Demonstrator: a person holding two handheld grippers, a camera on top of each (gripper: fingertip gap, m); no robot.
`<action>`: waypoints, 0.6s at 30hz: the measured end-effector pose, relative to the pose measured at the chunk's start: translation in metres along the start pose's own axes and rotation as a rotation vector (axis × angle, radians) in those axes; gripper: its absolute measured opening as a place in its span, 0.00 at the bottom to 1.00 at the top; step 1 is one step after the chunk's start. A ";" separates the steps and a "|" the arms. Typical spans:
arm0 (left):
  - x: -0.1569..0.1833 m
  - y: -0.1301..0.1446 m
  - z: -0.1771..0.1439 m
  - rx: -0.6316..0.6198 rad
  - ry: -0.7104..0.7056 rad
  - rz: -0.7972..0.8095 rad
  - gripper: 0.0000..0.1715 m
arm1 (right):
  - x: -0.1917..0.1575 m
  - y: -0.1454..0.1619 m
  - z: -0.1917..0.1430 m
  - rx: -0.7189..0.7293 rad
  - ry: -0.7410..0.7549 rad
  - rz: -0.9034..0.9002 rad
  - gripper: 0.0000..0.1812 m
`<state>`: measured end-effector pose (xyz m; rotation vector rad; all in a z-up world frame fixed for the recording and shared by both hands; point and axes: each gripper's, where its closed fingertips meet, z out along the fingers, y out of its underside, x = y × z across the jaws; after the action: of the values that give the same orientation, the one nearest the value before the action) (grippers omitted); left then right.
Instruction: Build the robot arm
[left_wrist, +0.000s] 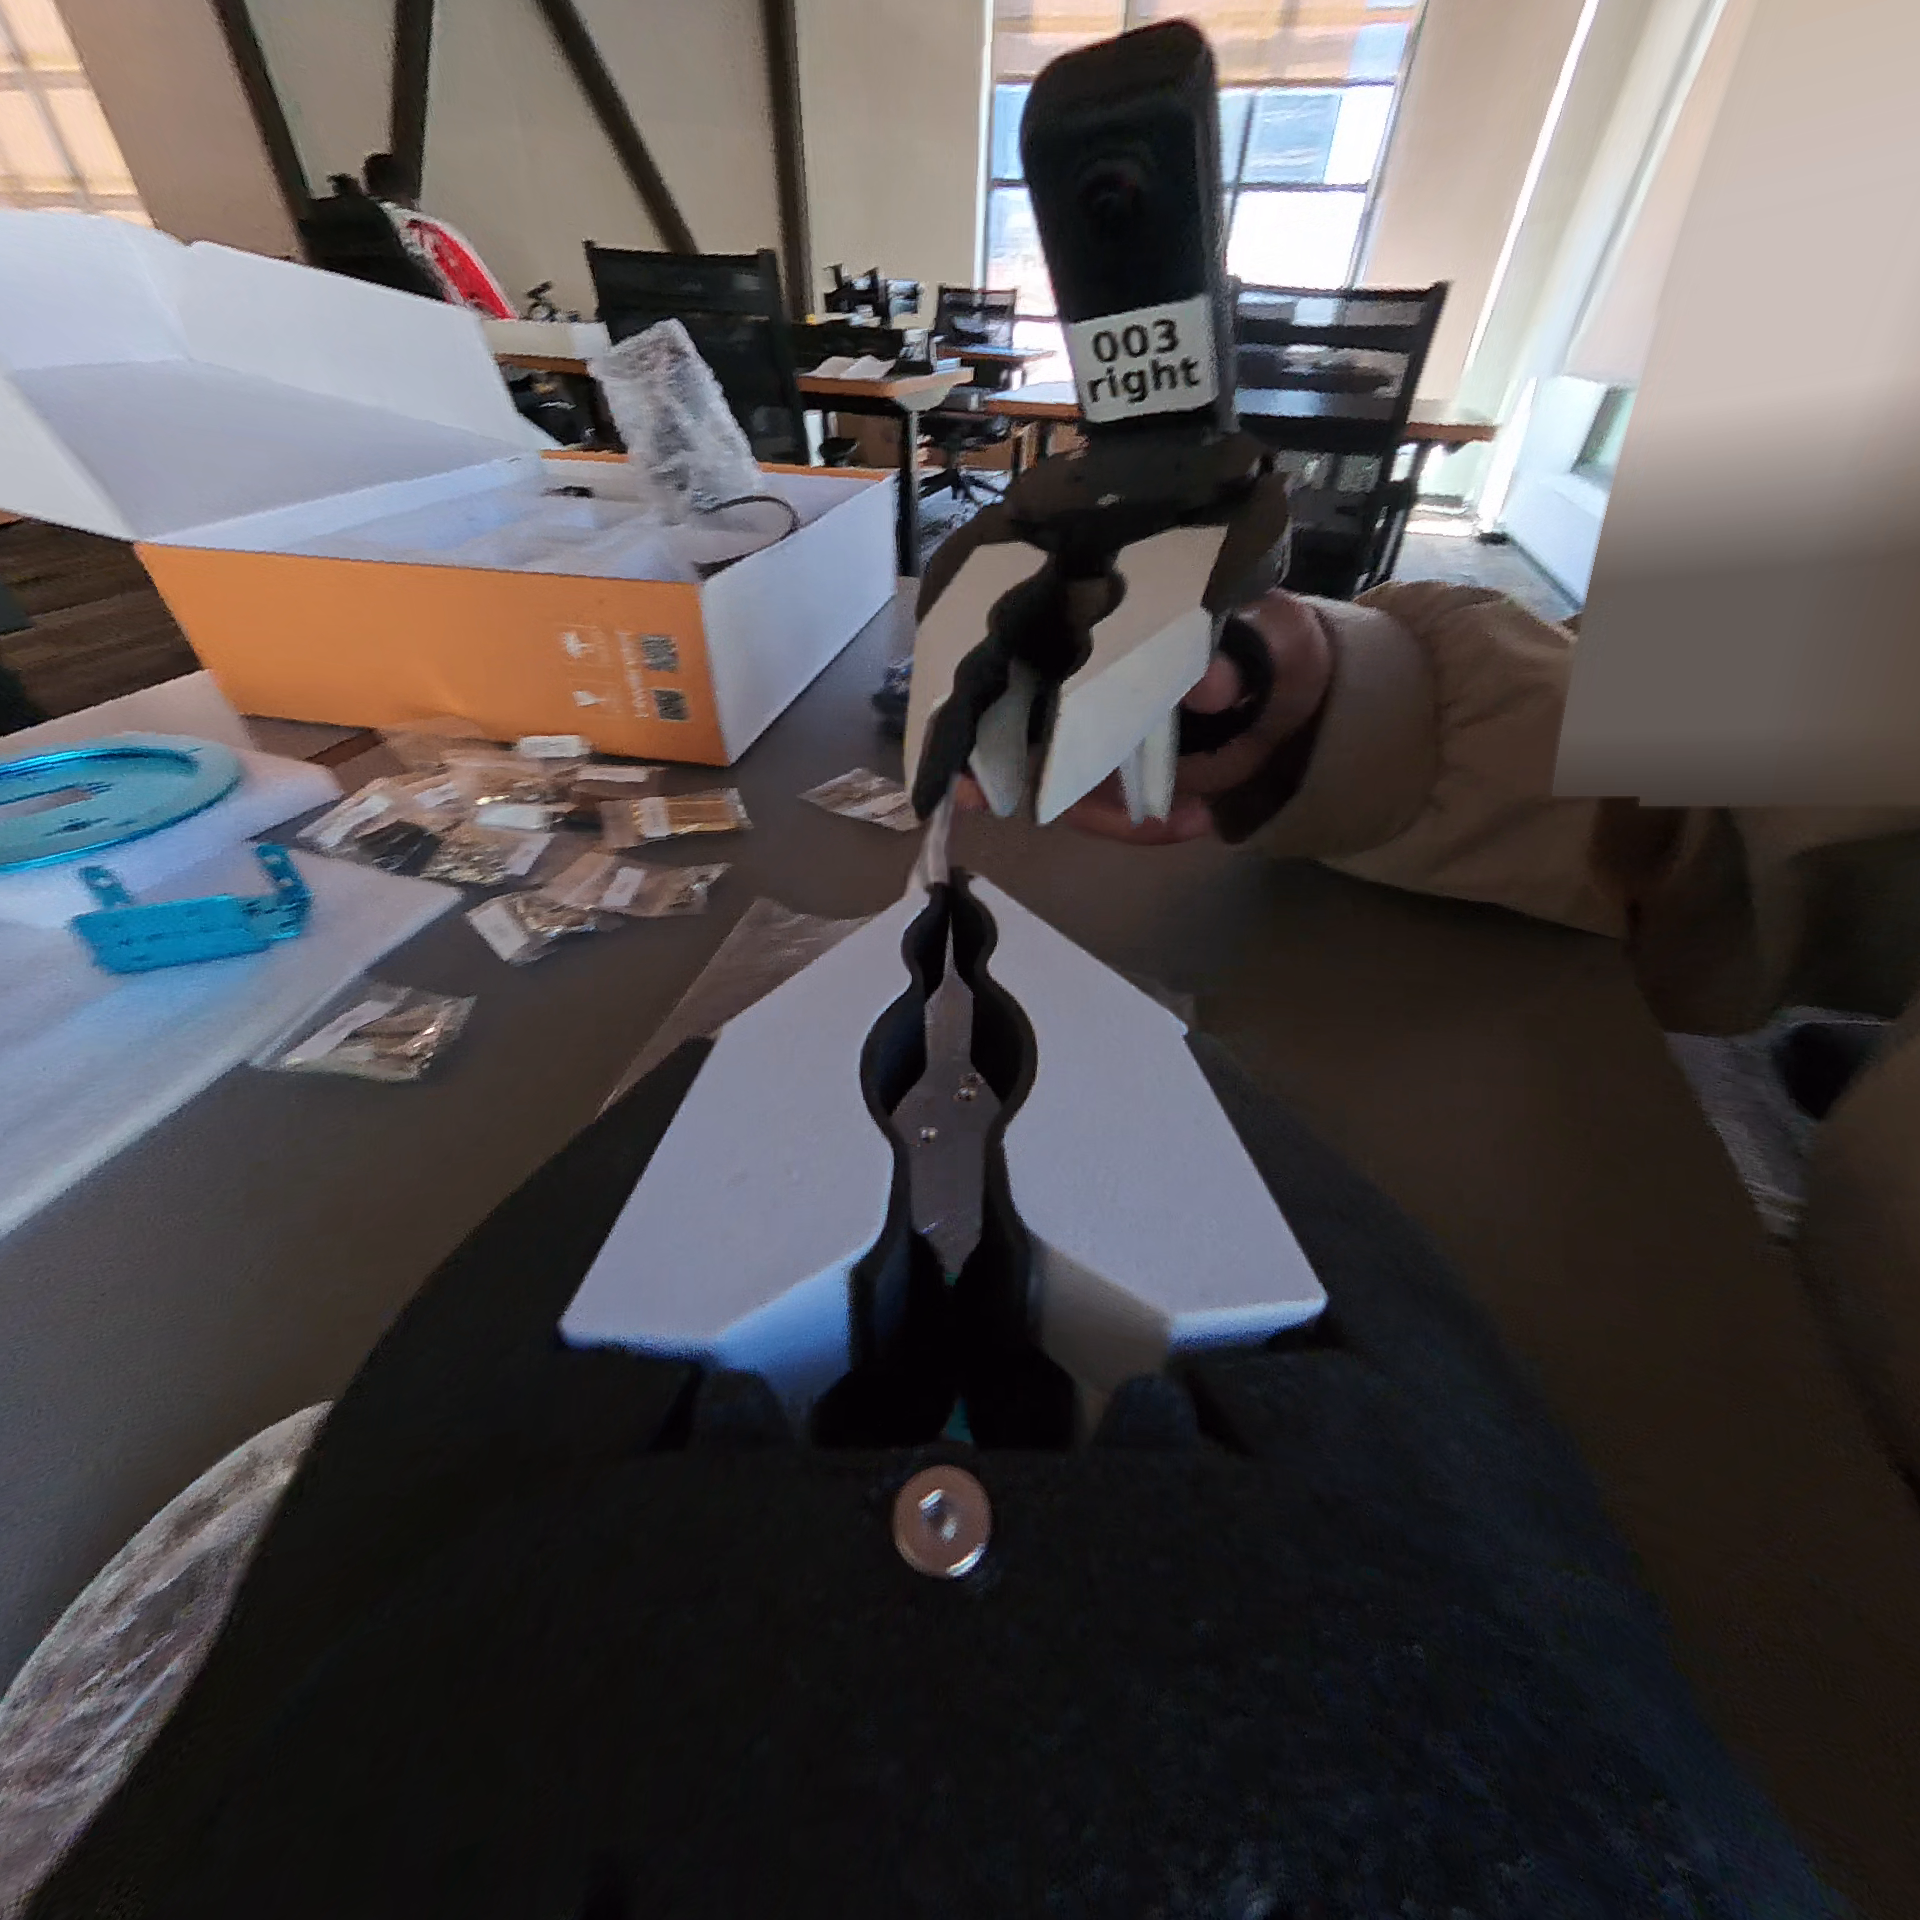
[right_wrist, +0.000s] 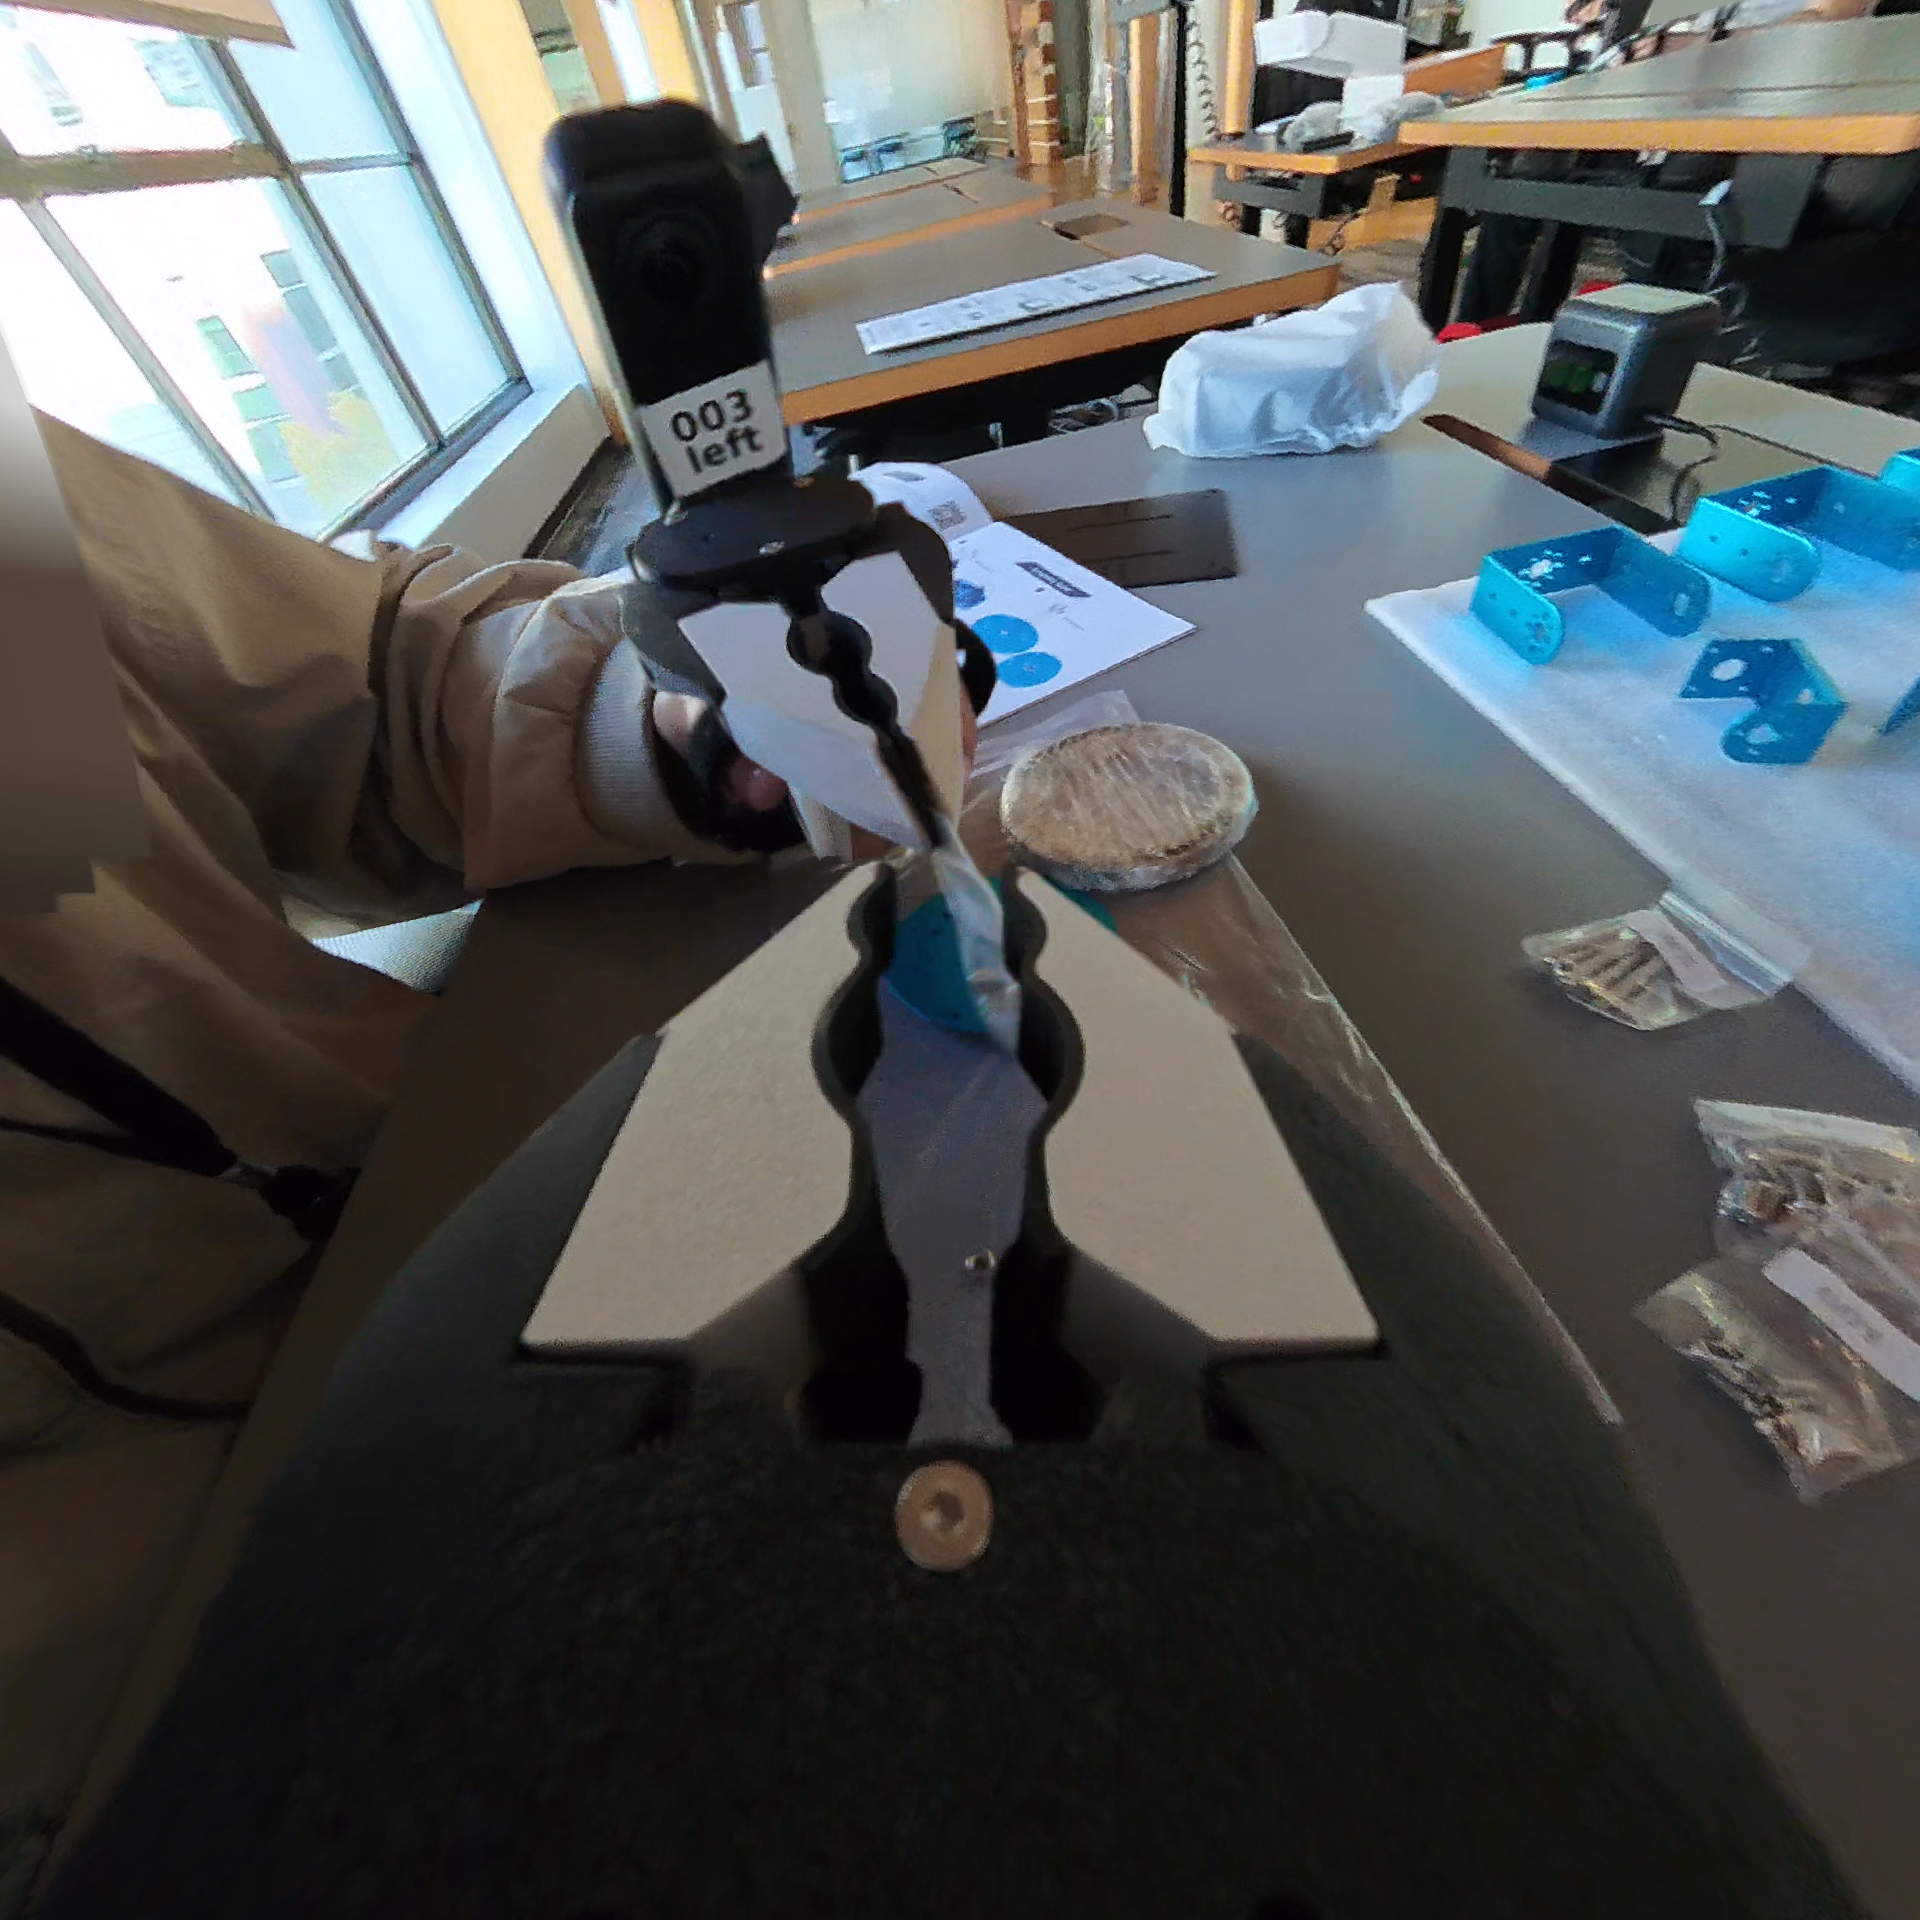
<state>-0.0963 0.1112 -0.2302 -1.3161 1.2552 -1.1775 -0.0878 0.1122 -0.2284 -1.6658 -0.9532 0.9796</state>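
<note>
Between both jaws, a clear plastic bag (right_wrist: 971, 935) stretches: left gripper (left_wrist: 951, 899) and right gripper (right_wrist: 951, 899) each clamped on an end.

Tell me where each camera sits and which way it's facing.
Left wrist view: on the left gripper, looking along its fingers across the dark table at the right gripper; the right hand and a tan sleeve show.
Right wrist view: on the right gripper, looking back at the left gripper, with windows behind; the left hand and sleeve show.
Shared: both grippers, the table, and the clear plastic bag between them.
</note>
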 end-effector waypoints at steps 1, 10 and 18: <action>-0.003 0.001 0.000 -0.008 -0.015 -0.004 0.00 | 0.003 -0.001 -0.001 0.008 0.007 0.016 0.14; 0.014 0.002 0.002 -0.001 0.144 -0.201 0.00 | 0.006 0.022 0.011 -0.069 0.048 -0.166 0.00; 0.066 -0.016 -0.009 0.066 0.446 -0.188 0.28 | -0.086 0.009 -0.014 -0.098 -0.614 0.219 0.00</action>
<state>-0.1024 0.0459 -0.2111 -1.1782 1.4093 -1.6990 -0.1060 0.0268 -0.2184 -1.5976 -1.2425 1.6729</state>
